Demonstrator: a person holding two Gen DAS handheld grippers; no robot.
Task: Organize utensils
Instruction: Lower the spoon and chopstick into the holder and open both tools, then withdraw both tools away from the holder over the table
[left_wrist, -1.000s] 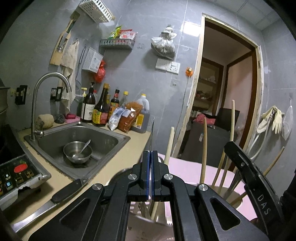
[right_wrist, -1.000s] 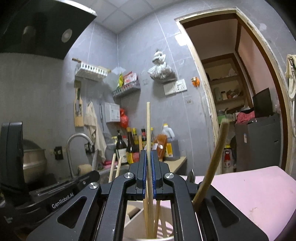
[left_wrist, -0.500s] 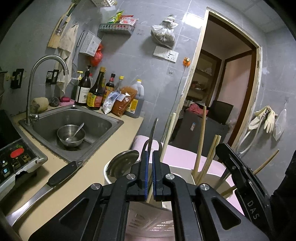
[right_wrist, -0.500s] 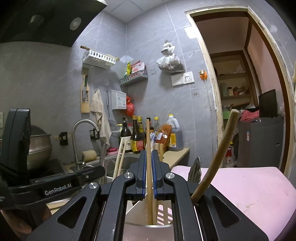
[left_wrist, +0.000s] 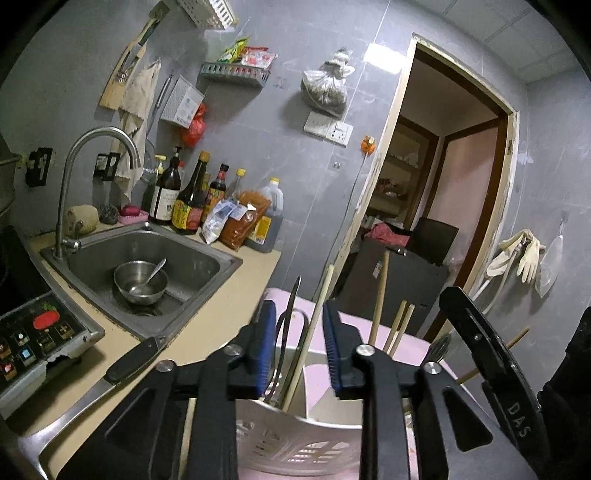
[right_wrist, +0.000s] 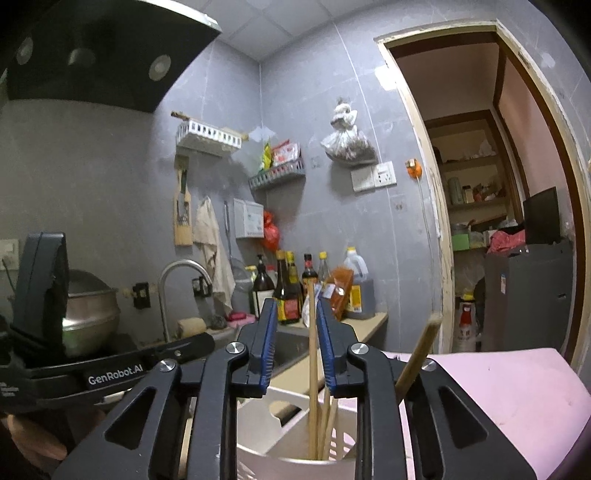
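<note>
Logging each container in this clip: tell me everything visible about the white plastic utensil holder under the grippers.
The white plastic utensil holder is a slotted, perforated caddy, divided inside by a white partition with a notch cut in it. It stands upright on a pink surface beside the beige counter. Wooden chopsticks and a thicker wooden handle lean in one compartment; thin metal utensil handles stand in another. Neither gripper's pads press on it; its base is out of view.
</note>
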